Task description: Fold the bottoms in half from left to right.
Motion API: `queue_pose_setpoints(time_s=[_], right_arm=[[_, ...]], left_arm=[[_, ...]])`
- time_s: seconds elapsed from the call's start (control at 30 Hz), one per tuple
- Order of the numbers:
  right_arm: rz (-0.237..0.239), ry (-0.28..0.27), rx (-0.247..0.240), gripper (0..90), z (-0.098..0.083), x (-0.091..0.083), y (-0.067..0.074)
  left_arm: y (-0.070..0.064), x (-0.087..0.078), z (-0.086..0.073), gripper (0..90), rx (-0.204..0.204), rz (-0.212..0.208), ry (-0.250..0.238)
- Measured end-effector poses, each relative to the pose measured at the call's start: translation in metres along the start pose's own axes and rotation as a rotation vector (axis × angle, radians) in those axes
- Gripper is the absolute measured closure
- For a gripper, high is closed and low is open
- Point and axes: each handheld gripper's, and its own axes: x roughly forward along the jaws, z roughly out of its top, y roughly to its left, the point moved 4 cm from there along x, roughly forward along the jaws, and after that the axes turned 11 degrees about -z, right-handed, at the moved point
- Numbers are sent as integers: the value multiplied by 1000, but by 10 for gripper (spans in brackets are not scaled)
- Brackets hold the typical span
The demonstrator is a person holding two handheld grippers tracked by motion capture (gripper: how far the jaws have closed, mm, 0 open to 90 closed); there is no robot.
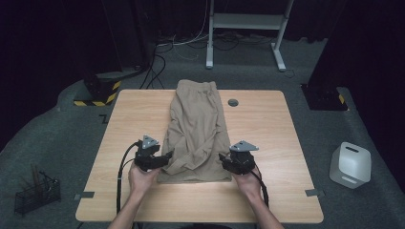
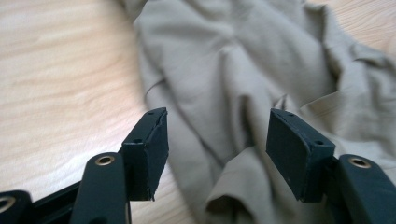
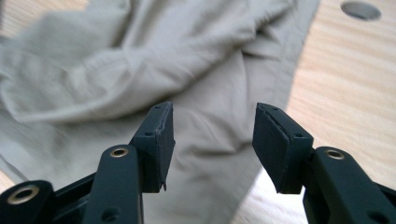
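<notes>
A beige garment [image 1: 196,129] lies folded lengthwise down the middle of the wooden table [image 1: 267,129], creased and rumpled toward its near end. My left gripper [image 1: 168,156] is at the garment's near left corner, jaws pointing in at the cloth. In the left gripper view it [image 2: 217,116] is open just above the wrinkled fabric [image 2: 243,60], with nothing pinched. My right gripper [image 1: 222,157] is at the near right corner. Its jaws [image 3: 212,109] stand open over the cloth's [image 3: 163,56] edge, gripping nothing.
A round grey cable hole [image 1: 233,102] is in the tabletop right of the garment's far end. On the floor are a white container [image 1: 351,164] at the right, a black wire basket [image 1: 36,193] at the left and a white desk frame [image 1: 246,28] beyond the table.
</notes>
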Motion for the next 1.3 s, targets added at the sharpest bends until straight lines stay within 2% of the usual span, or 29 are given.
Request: queue_pose_setpoints(time_s=[0.1, 0.13, 0.2, 0.23, 0.27, 0.37, 0.47, 0.53, 0.57, 0.63, 0.67, 0.73, 0.77, 0.87, 0.97, 1.03, 1.07, 1.1, 1.13, 1.2, 1.3], right_arm=[[21, -20, -14, 485, 12, -1, 9], [36, -24, -25, 487, 17, -1, 17], [45, -26, -33, 486, 21, 1, 21], [58, -28, -55, 486, 26, 4, 31], [58, -28, -55, 486, 26, 4, 31], [79, -6, -84, 484, 32, 17, 50], [81, 16, -98, 485, 31, 24, 57], [75, 42, -115, 526, 28, 32, 60], [83, 57, -138, 639, 25, 39, 60], [90, 65, -132, 744, 21, 41, 58], [90, 65, -132, 744, 21, 41, 58], [101, 60, -130, 862, 18, 38, 53], [104, 54, -127, 884, 17, 35, 49], [96, 36, -129, 892, 15, 28, 40], [83, 7, -121, 890, 14, 19, 29], [68, -1, -93, 886, 9, 14, 15], [68, -1, -93, 886, 9, 14, 15], [64, 8, -83, 883, 6, 15, 9], [62, 53, -62, 865, -2, 20, 0], [55, 93, -41, 838, -9, 24, -6], [50, 96, -25, 798, -12, 24, -8]], left_arm=[[4, 3, -7, 388, -18, 5, 18], [5, 5, -9, 386, -25, 4, 25], [5, 9, -15, 383, -34, -1, 44], [2, 14, -20, 376, -29, -9, 70], [2, 14, -20, 374, -29, -9, 70], [-6, 22, -29, 367, 1, -26, 109], [-9, 23, -31, 361, 5, -33, 110], [-9, 23, -30, 357, 0, -39, 105], [-8, 22, -30, 352, 2, -38, 104], [-8, 21, -29, 349, 0, -42, 100], [-8, 20, -29, 349, 1, -41, 98], [-7, 19, -29, 348, 1, -40, 95], [-7, 18, -29, 349, -3, -40, 92], [-3, 14, -26, 366, -8, -26, 49], [1, 9, -22, 375, -40, -40, 10], [2, 8, -22, 375, -39, -35, 19], [2, 9, -22, 375, -37, -32, 25], [3, 10, -23, 375, -33, -26, 35], [3, 11, -24, 377, -36, -26, 42], [2, 15, -25, 384, -36, -28, 56], [0, 19, -28, 391, -27, -30, 75]])
